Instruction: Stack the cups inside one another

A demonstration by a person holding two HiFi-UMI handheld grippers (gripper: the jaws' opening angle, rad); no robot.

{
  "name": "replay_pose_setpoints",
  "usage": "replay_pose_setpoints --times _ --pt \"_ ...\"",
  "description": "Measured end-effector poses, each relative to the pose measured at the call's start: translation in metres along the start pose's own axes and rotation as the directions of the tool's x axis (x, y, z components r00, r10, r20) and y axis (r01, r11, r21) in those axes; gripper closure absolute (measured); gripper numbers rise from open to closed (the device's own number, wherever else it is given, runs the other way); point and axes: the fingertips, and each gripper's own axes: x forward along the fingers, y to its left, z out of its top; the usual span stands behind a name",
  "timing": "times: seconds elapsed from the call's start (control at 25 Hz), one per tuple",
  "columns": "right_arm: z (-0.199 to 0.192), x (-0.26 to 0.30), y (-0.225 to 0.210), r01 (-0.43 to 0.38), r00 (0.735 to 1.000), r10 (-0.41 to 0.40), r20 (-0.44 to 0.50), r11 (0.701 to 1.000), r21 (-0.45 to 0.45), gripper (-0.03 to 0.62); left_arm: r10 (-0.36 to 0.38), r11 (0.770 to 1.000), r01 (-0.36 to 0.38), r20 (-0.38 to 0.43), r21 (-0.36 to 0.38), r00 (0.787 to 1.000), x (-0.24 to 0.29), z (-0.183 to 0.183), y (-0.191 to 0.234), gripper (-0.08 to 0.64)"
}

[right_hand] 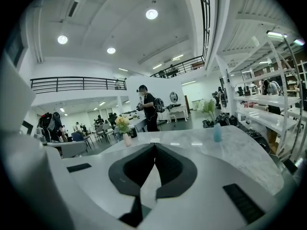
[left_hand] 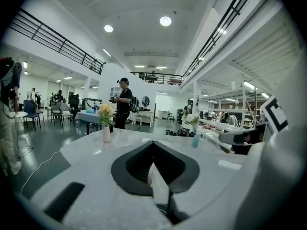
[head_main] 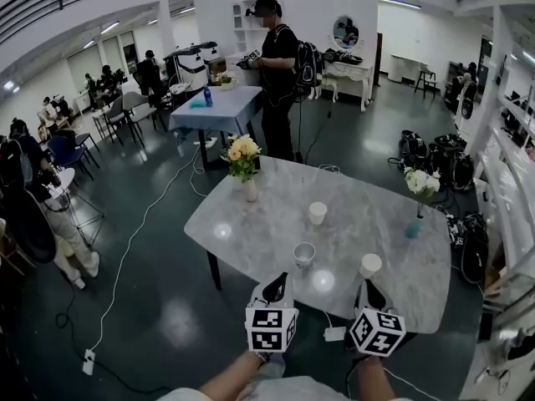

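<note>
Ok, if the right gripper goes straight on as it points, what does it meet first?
Probably the rightmost white cup: in the head view it stands just ahead of the shut right gripper. The right gripper view doesn't show the cup, so the height match is unsure.

On table (head_main: pixel 393 224): far cup (head_main: pixel 318 213) behind near cup (head_main: pixel 304 255); right cup (head_main: pixel 369 265) apart.
</note>
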Motion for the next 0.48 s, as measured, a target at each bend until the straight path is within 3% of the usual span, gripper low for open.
replay_pose_setpoints --times 0.48 --pt "0.013 0.094 0.016 0.016 0.999 -0.016 -0.028 1.0 0.023 0.584 -0.042 0.999 0.042 -0.057 -0.009 0.997 0.084 0.013 0.05 0.565"
